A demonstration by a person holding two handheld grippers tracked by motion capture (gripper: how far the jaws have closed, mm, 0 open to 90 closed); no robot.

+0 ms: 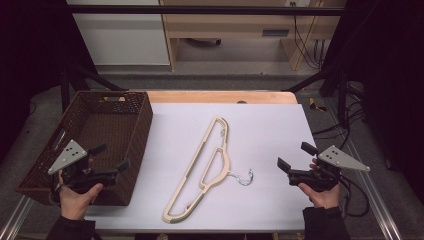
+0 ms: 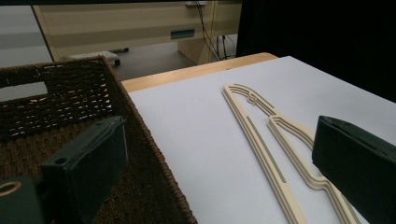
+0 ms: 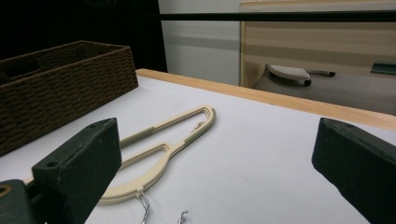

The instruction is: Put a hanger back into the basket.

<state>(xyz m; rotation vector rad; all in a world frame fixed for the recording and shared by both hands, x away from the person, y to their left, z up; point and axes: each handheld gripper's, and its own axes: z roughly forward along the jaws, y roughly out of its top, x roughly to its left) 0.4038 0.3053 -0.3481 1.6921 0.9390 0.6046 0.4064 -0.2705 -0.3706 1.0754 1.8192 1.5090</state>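
The left gripper [image 1: 111,157] is hovering over the basket's [image 1: 142,125] near right corner, fingers spread and gripping nothing. The right gripper [image 1: 295,156] is hovering at the tabletop's [image 1: 270,130] right edge, fingers likewise released. Between them, a cream hanger [image 1: 202,170] is lying flat, hook [image 1: 246,177] pointing right.

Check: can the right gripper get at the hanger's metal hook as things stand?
Probably yes. The right gripper is open and faces the hook across bare white table, with nothing lying between them. The basket sits on the far side of the hanger.
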